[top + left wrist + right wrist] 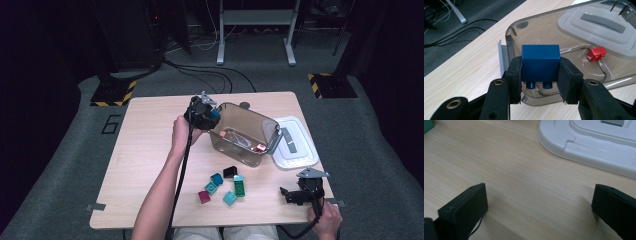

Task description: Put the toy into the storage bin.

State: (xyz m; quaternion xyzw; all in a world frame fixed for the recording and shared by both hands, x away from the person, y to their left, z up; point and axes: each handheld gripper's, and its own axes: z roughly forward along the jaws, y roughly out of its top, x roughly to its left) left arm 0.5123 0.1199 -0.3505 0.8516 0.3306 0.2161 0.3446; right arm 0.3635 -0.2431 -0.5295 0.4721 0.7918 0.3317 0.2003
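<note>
Over bin [584, 32], left gripper [541, 75] grasping blue block [540, 65], right gripper [539, 205] released, beside lid [599, 147].

At the right edge of the high view, mid-height, the white lid [300, 150] lies partly behind the clear bin [250, 131]. The bin's small contents are too blurred to name.

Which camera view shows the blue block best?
The left gripper view: the blue block sits large and sharp between the fingers, studs pointing down. The high view gives a small blue patch at the left gripper.
</note>
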